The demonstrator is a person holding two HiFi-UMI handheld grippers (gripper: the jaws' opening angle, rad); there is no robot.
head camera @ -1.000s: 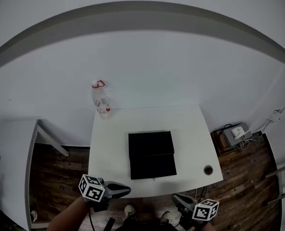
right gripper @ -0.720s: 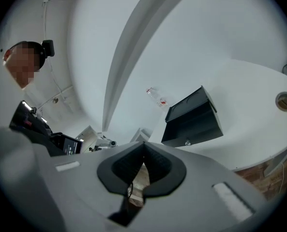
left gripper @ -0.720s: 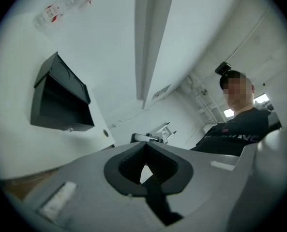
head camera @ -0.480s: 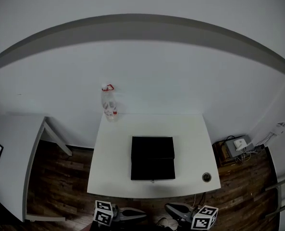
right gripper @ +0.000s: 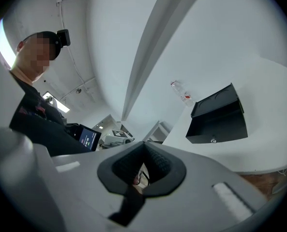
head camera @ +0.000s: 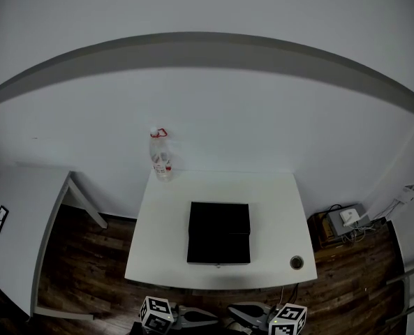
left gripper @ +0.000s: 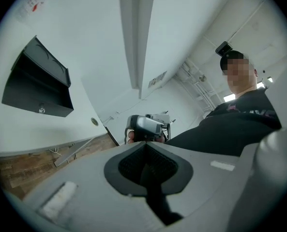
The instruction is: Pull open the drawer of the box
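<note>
Black box (head camera: 219, 232) sits unmoved mid-desk (head camera: 276, 208) towards the near edge, drawer not pulled out. Left gripper (head camera: 210, 319) and right gripper (head camera: 234, 309), jaws clenched empty, now sit farther back from that edge.

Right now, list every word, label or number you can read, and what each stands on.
Nothing here reads as legible text.
Clear plastic bottle: red-and-white label, too small to read.
Small lit screen: figures too blurred to read.
White card on the side table: black square pattern, no words.
</note>
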